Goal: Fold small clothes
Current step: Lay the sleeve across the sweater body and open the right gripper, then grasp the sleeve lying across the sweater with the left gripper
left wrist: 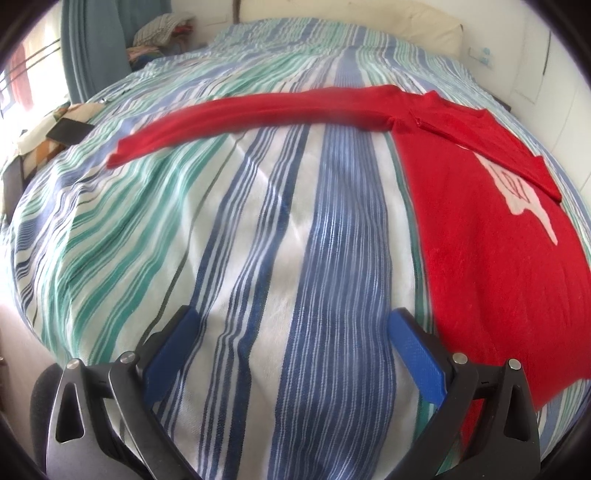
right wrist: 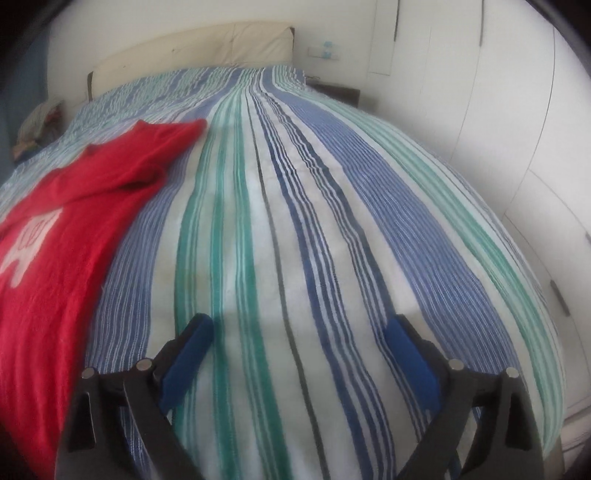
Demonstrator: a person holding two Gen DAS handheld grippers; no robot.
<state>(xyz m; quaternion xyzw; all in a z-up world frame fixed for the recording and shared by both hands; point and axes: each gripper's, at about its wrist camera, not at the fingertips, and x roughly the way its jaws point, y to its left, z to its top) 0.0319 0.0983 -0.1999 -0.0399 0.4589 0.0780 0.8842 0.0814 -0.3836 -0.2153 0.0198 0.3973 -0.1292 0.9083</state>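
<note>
A small red long-sleeved top (left wrist: 491, 236) with a white print lies flat on the striped bed cover (left wrist: 258, 240). One sleeve (left wrist: 251, 114) stretches out to the left; the other sleeve (left wrist: 491, 147) is folded across the chest. My left gripper (left wrist: 295, 325) is open and empty, hovering over the cover just left of the top's hem. In the right wrist view the top (right wrist: 62, 229) lies at the left, with a bunched shoulder (right wrist: 173, 136). My right gripper (right wrist: 299, 328) is open and empty over bare cover, to the right of the top.
A cream headboard (right wrist: 192, 48) stands at the far end. White wardrobe doors (right wrist: 517, 129) run along the right side. A dark bedside table (right wrist: 338, 92) sits by the headboard. A pile of clothes (left wrist: 159, 33) and a dark flat object (left wrist: 70, 131) lie left of the bed.
</note>
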